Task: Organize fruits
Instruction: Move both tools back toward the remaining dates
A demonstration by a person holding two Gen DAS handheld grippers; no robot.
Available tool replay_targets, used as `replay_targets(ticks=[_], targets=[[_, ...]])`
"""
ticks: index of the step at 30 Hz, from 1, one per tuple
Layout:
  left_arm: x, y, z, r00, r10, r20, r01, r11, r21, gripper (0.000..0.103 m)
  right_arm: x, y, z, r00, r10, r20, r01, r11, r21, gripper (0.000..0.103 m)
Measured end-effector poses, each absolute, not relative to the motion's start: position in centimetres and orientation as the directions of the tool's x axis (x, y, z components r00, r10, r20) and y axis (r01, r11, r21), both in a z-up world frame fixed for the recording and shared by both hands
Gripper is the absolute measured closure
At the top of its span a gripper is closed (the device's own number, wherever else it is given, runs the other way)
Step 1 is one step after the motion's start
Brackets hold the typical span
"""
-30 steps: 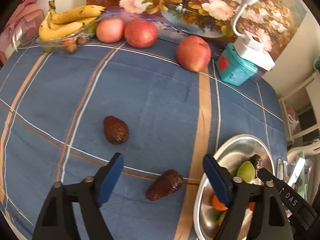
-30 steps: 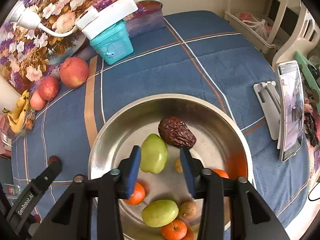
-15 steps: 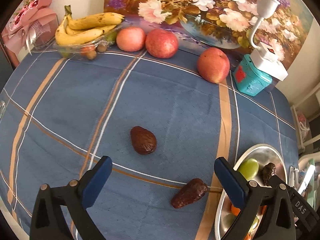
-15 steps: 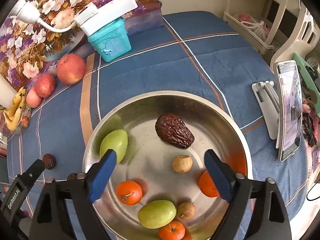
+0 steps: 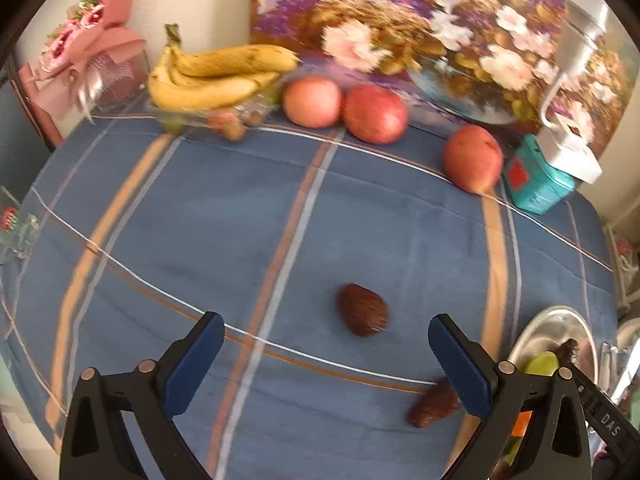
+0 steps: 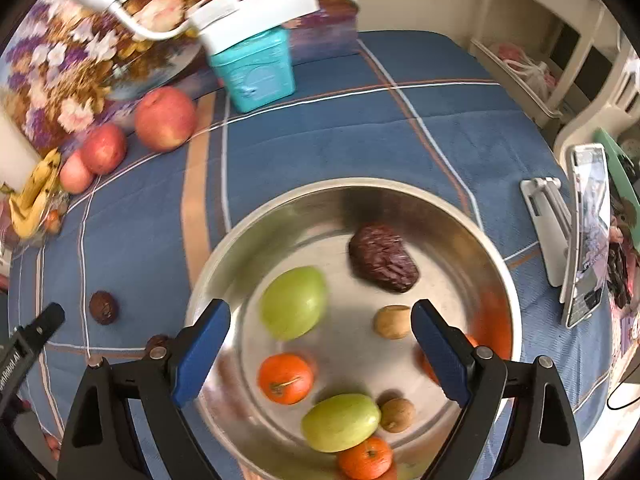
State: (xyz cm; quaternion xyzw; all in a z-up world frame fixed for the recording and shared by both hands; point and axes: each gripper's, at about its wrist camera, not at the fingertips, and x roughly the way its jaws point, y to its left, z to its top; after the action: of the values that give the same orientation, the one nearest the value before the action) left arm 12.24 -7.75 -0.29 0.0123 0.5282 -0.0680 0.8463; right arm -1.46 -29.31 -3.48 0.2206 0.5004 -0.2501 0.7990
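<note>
Steel round bowl (image 6: 460, 216) collects the fruit, so both the right gripper (image 6: 320, 344) and left gripper (image 5: 324, 354) hang spread wide and empty (two wrinkled dark-brown dates (image 5: 362, 314) lie loose on the blue cloth).

A blue tablecloth (image 5: 360, 208) with orange and white stripes carries yellow bananas (image 5: 216, 76) and a teal tin (image 5: 536, 188).

I can read only two markings, both on gripper bodies. In my left wrist view, white letters "DAS" stand on the black body of the right gripper (image 5: 608, 420), at the lower right edge of the picture. In my right wrist view, white lettering on the black body of the left gripper (image 6: 24, 344), at the lower left edge, is cut off and blurred; I make out only something like "Robot.AI".
</note>
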Motion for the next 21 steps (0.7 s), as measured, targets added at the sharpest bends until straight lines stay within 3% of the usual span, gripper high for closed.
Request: replay_targets(ticks=[9,16,21], targets=[[13.6,-3.5,0.8,0.457,-0.033,-0.889,0.060,0.998,-0.006,0.000,0.9,-24.4,-3.3,0.401,-0.124,-0.908,0.510,0.853,0.109,0.011],[13.9,-2.3,1.3,0.474,0.047,-0.879,0.083,0.992,0.097,0.000,2.4,-20.8,-3.1,0.427,-0.085,-0.900,0.425,0.898,0.117,0.011],[14.0,-2.1,1.3,0.454,0.002,-0.891,0.094,0.994,0.050,0.000,3.2,-19.2,-3.2,0.445,-0.030,-0.895,0.367,0.918,0.151,0.011]])
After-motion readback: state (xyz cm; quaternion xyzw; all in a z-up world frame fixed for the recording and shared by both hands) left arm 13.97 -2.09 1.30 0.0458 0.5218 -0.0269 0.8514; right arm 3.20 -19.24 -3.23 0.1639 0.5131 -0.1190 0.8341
